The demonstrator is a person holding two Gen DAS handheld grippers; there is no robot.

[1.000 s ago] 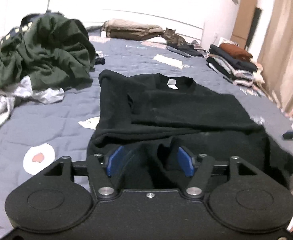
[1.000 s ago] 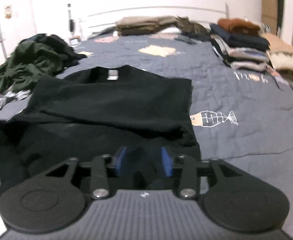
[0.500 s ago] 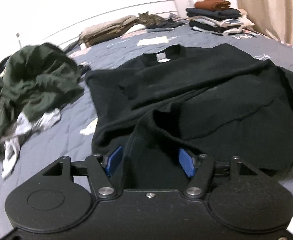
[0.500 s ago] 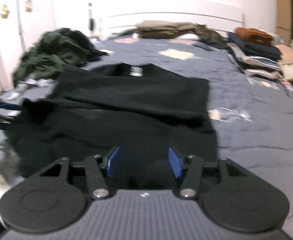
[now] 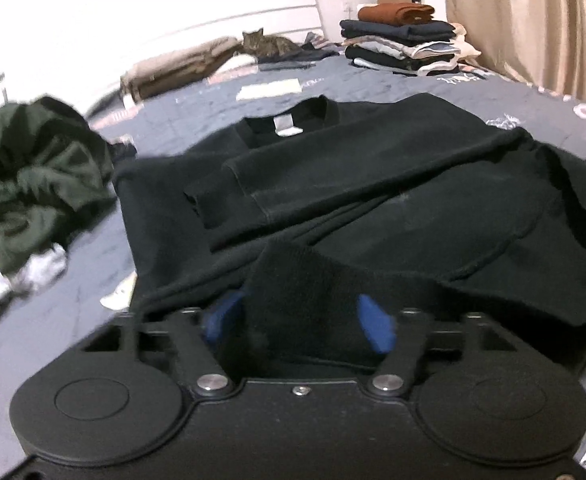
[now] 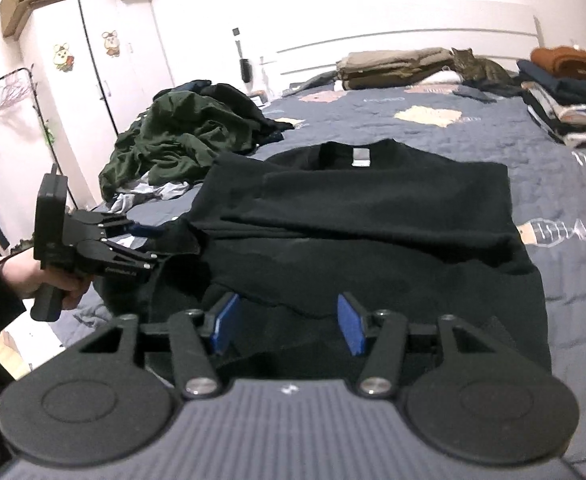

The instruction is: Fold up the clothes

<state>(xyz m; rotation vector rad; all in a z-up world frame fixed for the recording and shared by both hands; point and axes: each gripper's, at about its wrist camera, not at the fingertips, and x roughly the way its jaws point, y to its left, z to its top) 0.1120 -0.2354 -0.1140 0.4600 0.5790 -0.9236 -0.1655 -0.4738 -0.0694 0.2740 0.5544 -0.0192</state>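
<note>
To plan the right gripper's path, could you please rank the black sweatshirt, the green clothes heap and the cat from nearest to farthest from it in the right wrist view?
1. black sweatshirt, directly at the right gripper.
2. green clothes heap, left, mid-bed.
3. cat, far right, by the headboard.

From my remote seat I log: one sweatshirt [image 6: 373,216], plain black, with a small grey-white neck label [image 6: 360,157]. One quilt [image 6: 565,280], slate blue-grey, stitched in a quilted pattern and printed with a white-outlined fish [image 6: 553,232] and pale cream patches. One heap of clothes [image 6: 177,140], dark green mixed with grey-white pieces. One folded stack [image 5: 405,40]: rust brown on top, navy, then grey, white and black layers. One folded bundle [image 6: 397,66], tan and brown. One cat [image 6: 479,66], brown tabby stripes. Curtain [image 5: 533,20], beige. Wardrobe [image 6: 93,52], white, with two cartoon mouse stickers. My gripper pads [image 6: 351,324], blue, on black frames.
</note>
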